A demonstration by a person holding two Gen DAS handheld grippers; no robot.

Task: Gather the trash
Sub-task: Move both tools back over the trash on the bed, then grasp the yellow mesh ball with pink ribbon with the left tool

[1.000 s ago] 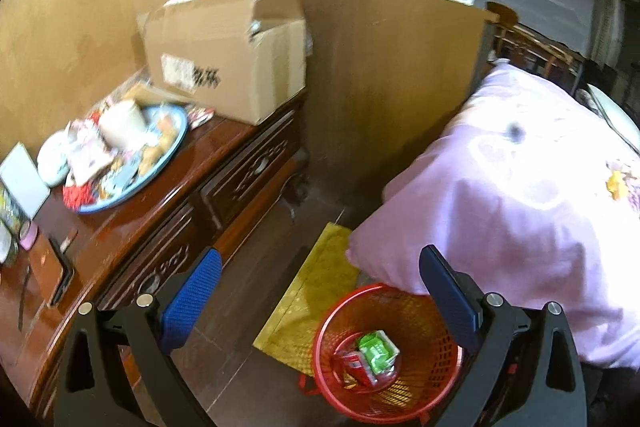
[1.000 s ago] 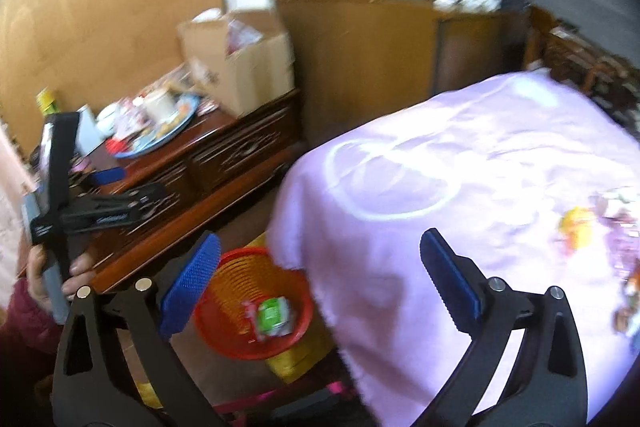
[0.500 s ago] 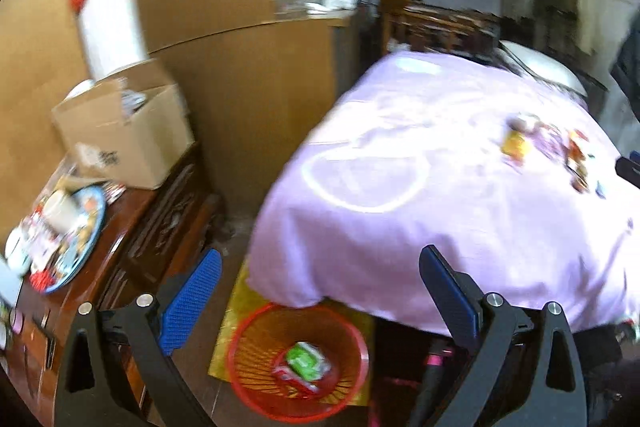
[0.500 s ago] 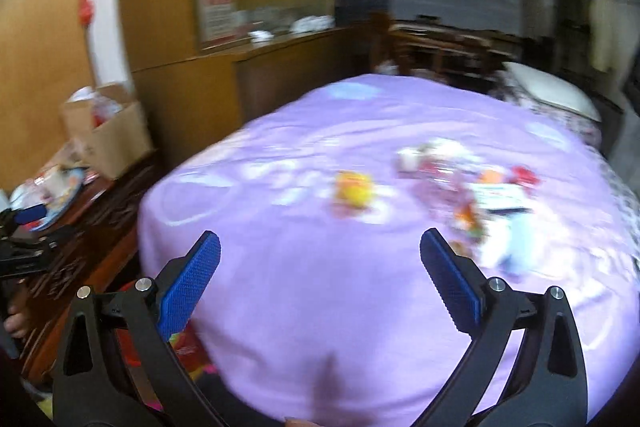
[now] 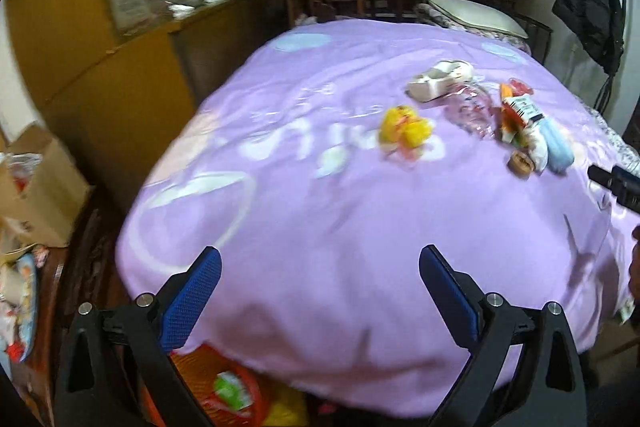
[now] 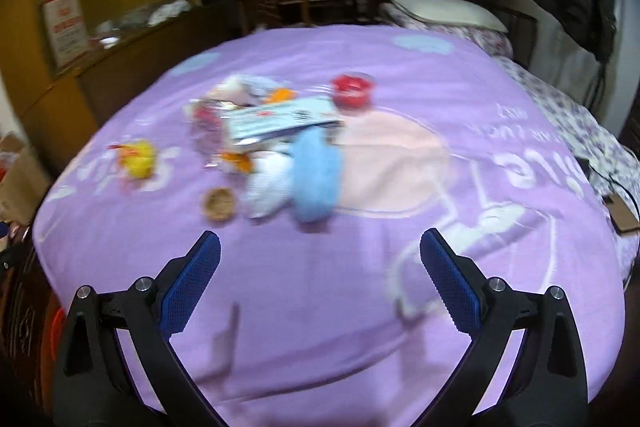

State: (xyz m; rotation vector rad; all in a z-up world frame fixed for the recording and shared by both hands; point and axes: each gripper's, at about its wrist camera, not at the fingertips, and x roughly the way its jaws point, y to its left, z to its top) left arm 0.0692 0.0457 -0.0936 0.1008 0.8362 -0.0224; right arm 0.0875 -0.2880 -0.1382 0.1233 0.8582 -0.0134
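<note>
Lilac blanket (image 6: 360, 287) covers the bed, and a broad bare stretch of it lies between both grippers and the litter pile. The blanket's near edge overhangs a red mesh bin (image 5: 208, 379), which holds a green wrapper (image 5: 229, 391). White lettering on the blanket is blurred and unreadable, as is a barcoded packet (image 6: 280, 121) within the pile. Beside that packet lie a blue wad (image 6: 316, 179), a yellow wrapper (image 6: 138, 157) and a red cup (image 6: 354, 93). The left gripper (image 5: 320, 291) stands wide apart, holding nothing. The right gripper (image 6: 320, 279) is likewise spread and empty above the blanket.
</note>
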